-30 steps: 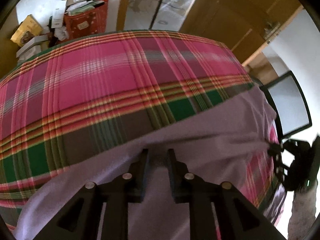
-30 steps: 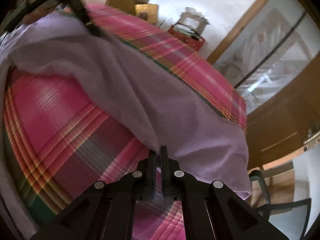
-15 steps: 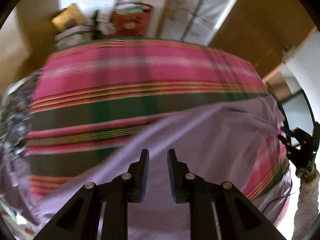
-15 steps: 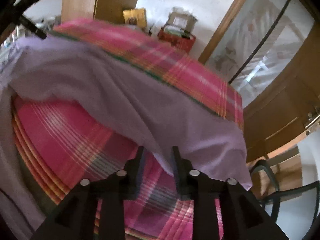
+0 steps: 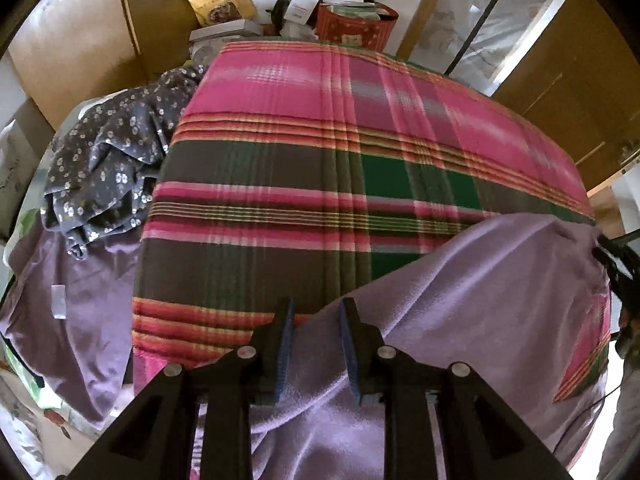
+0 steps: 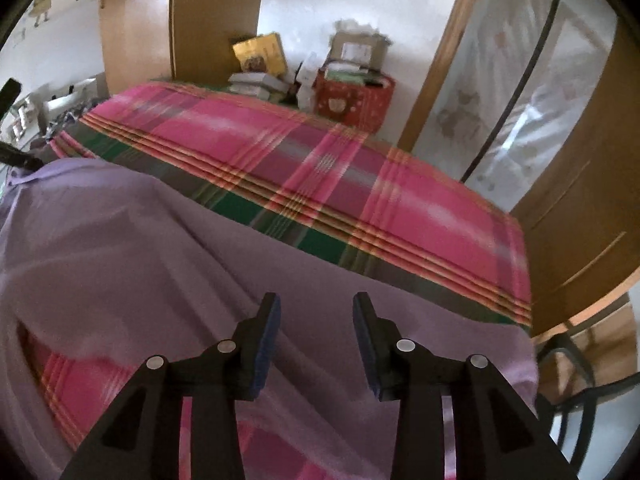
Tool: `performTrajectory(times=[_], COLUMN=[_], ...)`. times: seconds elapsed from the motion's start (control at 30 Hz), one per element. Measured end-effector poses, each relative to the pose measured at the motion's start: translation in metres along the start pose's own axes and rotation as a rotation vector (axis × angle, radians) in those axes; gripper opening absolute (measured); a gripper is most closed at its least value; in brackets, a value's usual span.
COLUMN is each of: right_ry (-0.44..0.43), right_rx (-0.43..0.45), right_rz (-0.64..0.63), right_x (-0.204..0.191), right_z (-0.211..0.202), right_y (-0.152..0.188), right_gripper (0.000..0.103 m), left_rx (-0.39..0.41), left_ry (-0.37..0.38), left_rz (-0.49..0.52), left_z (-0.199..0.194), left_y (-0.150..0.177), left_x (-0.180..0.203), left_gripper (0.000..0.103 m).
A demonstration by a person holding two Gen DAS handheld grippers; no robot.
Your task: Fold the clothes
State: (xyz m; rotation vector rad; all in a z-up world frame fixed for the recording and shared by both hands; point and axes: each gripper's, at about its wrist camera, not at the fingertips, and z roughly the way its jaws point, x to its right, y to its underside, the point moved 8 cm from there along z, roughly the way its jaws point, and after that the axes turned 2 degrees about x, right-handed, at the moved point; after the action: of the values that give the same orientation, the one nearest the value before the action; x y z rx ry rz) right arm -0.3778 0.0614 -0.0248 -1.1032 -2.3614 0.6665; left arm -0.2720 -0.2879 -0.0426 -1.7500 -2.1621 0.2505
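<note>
The soft lilac fleece garment (image 6: 168, 240) lies directly beneath both spread hand-held grippers (jaws just opened, nothing pinched), its length running left-right between them.

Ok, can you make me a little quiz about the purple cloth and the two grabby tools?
1. True or false: the right tool is clamped on the soft lilac fleece cloth.
2. What lies under that cloth? A) pink and green plaid bedspread B) bare wood C) white sheet
3. Beside the bedspread in the left wrist view, the crumpled dark grey garment has a ____ print.

Key: 1 false, its jaws stand open above the cloth. 2 A. 3 flower.
</note>
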Motion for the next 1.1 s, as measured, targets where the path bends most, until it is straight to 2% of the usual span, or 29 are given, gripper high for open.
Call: performTrajectory(times=[0.1, 0.23, 0.33, 0.5, 0.6, 0.73, 0.93, 1.0, 1.1], right_ry=[-0.033, -0.082, -0.077, -0.064, -0.011, -0.005, -0.120, -0.166, -0.203], right_rx=[0.000, -0.003, 0.001, 0.028, 0.026, 0.024, -0.002, -0.021, -0.034], right_rz=[-0.025, -0.075, -0.082, -0.008, 0.019, 0.051, 0.081, 0.081, 0.089], right_x=[-0.008, -0.020, -0.019, -0.006, 0.000, 0.003, -0.004, -0.009, -0.014], right_z=[0.015, 0.026, 0.033, 0.047, 0.053, 0.056, 0.049, 0.051, 0.052], right_y=[-0.008, -0.011, -0.014, -0.026, -0.033, -0.036, -0.033, -0.032, -0.030], right_gripper=[0.040, 0.049, 0.052, 0.056, 0.056, 0.056, 0.057, 0.058, 0.058], left_rx=[0.014, 0.024, 0.035, 0.058, 0.067, 0.081, 0.099, 0.080, 0.078], left_ry=[-0.017, -0.022, -0.003, -0.013, -0.007, -0.007, 0.021, 0.044, 0.023], left_rz=[0.024, 0.031, 0.017, 0.025, 0.010, -0.010, -0.012, 0.003, 0.030], left_z=[0.001, 0.003, 0.003, 0.005, 0.008, 0.008, -0.006, -0.006, -0.009], left_y=[-0.002, -0.001, -0.005, -0.010, -0.015, -0.022, -0.022, -0.021, -0.015], left_x=[0.003, 0.004, 0.008, 0.014, 0.014, 0.006, -0.011, -0.015, -0.021], left_gripper=[0.024, 0.024, 0.024, 0.024, 0.024, 0.024, 0.024, 0.024, 0.026])
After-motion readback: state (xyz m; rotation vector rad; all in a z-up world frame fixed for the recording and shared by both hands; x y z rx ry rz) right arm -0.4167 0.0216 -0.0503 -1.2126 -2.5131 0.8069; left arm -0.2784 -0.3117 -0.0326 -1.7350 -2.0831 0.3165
